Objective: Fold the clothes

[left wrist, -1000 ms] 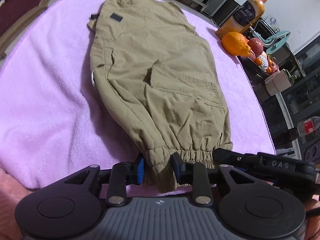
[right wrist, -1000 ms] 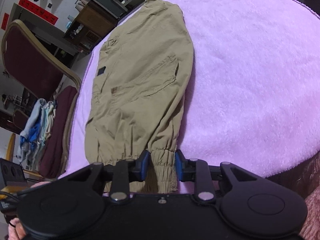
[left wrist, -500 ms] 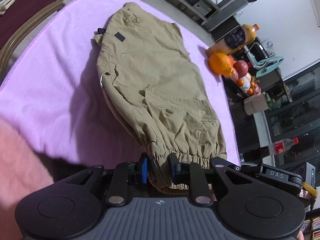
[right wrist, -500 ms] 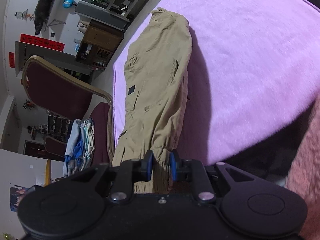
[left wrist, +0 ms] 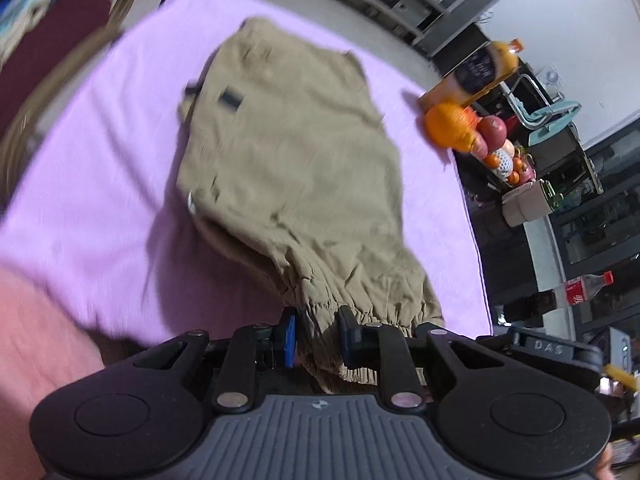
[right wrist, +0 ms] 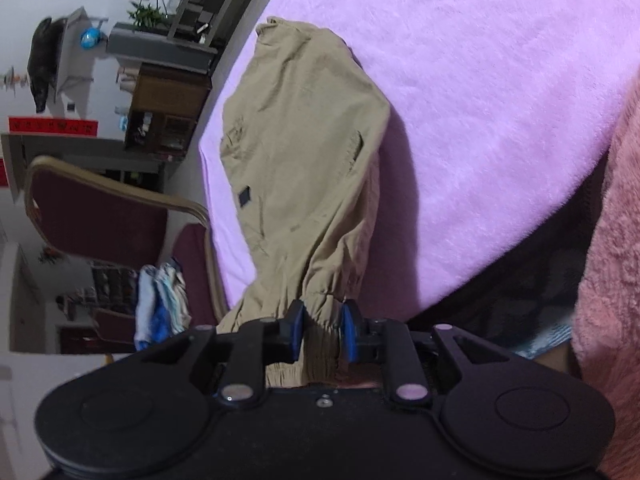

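Two grippers clamp the same end of one pair of khaki cargo trousers [left wrist: 304,184], each pinching the gathered, elastic cuffs at 6 o'clock in its own view. The left gripper [left wrist: 318,334] has its blue-padded fingers [left wrist: 289,334] pressed on a bunch of cuff fabric, and the cloth sags below them. The right gripper [right wrist: 322,330] grips the ruched cuff in the same way, its pads [right wrist: 348,336] close together with the fabric squeezed between; its jaws have just eased apart a touch, yet the cuff sits pinched between them.

From the cuffs the trousers run away toward 12 o'clock, the legs stacked one on the other, the waistband farthest off. The near end is raised off the purple towel [left wrist: 100,184], throwing a shadow beneath, while the upper part lies flat. The fabric is matt and lightly creased, with a small dark patch [right wrist: 244,198], a flapped side pocket and stitched seams. The left view is blurred.

At 2 o'clock in the left view, oranges and apples [left wrist: 466,130] sit beside an orange bottle [left wrist: 480,70]. A maroon chair [right wrist: 100,216] stands at 9 o'clock in the right view.
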`<state>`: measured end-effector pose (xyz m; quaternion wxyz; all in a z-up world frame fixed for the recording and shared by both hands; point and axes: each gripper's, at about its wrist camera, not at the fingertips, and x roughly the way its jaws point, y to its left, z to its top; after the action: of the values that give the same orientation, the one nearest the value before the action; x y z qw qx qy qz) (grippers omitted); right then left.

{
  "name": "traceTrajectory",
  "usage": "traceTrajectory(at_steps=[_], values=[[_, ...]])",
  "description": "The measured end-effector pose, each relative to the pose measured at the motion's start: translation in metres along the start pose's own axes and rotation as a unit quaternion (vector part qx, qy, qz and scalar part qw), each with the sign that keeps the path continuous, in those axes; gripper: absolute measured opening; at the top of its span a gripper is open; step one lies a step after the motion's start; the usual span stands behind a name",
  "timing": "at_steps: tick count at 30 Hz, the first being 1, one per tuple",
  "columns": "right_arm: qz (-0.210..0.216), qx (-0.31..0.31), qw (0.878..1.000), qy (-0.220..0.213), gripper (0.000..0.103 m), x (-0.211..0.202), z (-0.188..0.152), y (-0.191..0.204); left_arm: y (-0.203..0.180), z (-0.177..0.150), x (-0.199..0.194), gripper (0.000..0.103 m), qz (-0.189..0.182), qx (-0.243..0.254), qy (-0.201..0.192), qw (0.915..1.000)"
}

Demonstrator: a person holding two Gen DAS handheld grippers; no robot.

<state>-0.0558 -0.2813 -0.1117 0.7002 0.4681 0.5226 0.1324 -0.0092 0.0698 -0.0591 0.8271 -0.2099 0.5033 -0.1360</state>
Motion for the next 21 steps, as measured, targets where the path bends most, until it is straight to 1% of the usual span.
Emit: traceTrajectory(at_steps=[4,7,8,9,10,11,12,13,14,15,17,19,21], values=[[0.012,0.010,1.000,-0.013,0.021,0.005,0.015,0.014,-0.010,0.029,0.008,0.021,0.007,0.013,-0.019,0.9997],[0.015,0.026,0.999,-0.025,0.021,0.015,0.032,0.024,-0.016,0.060,0.019,0.026,0.016,0.026,-0.044,0.9985],[0.014,0.029,0.999,-0.033,0.022,0.020,0.039,0.030,-0.018,0.074,0.025,0.032,0.022,0.034,-0.058,0.9975],[0.008,0.026,0.999,-0.044,0.027,0.027,0.049,0.040,-0.021,0.088,0.031,0.036,0.027,0.041,-0.072,0.9961],[0.002,0.021,0.998,-0.054,0.030,0.034,0.060,0.050,-0.024,0.101,0.034,0.036,0.038,0.047,-0.084,0.9946],[-0.009,0.008,0.998,-0.062,0.036,0.039,0.072,0.061,-0.026,0.114,0.035,0.036,0.053,0.050,-0.093,0.9930],[-0.018,-0.005,0.997,-0.070,0.040,0.042,0.084,0.072,-0.027,0.123,0.030,0.036,0.057,0.053,-0.106,0.9914],[-0.020,-0.015,0.997,-0.079,0.041,0.040,0.090,0.081,-0.027,0.128,0.021,0.038,0.049,0.054,-0.121,0.9899],[-0.015,-0.039,0.995,-0.091,0.044,0.033,0.093,0.091,-0.026,0.131,0.010,0.045,0.038,0.062,-0.138,0.9877],[-0.013,-0.065,0.993,-0.102,0.050,0.026,0.095,0.101,-0.023,0.131,-0.002,0.050,0.029,0.075,-0.157,0.9843],[-0.025,-0.134,0.983,-0.125,0.053,0.012,0.097,0.119,-0.015,0.128,-0.018,0.050,0.036,0.097,-0.185,0.9773],[-0.036,-0.183,0.973,-0.136,0.053,0.002,0.100,0.129,-0.001,0.124,-0.021,0.050,0.054,0.107,-0.190,0.9746],[-0.035,-0.215,0.966,-0.141,0.053,-0.001,0.106,0.134,0.015,0.122,-0.010,0.050,0.065,0.103,-0.170,0.9779]])
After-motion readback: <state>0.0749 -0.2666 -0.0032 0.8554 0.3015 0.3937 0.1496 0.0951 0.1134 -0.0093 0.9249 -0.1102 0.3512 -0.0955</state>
